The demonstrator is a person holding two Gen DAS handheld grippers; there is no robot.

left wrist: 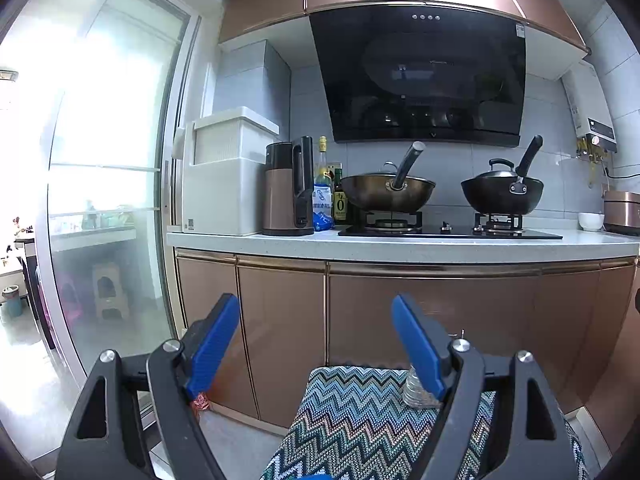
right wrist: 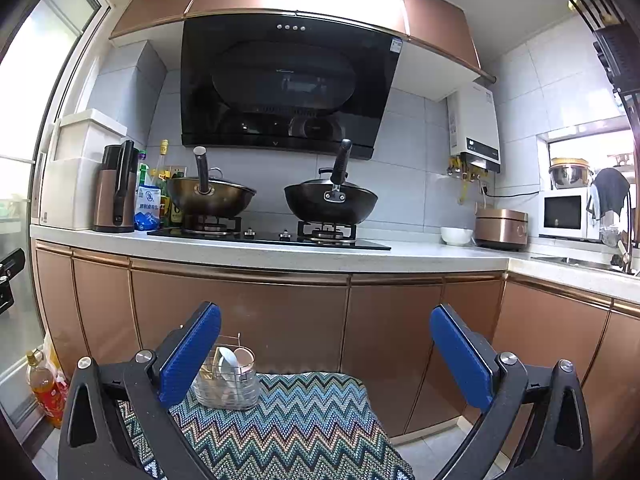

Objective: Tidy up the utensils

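Both tongs, left and right, gape wide, gripping nothing; at the right one's 10 o'clock, a clear wire-framed utensil holder stands on zigzag-patterned cloth.

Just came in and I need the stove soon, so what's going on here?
A person holds two grippers, the left gripper and right gripper, both with jaws open and empty. They hang above a zigzag-patterned cloth, where a wire utensil holder with a few utensils stands. Nothing is being gripped. The two woks sit untouched on the stove.
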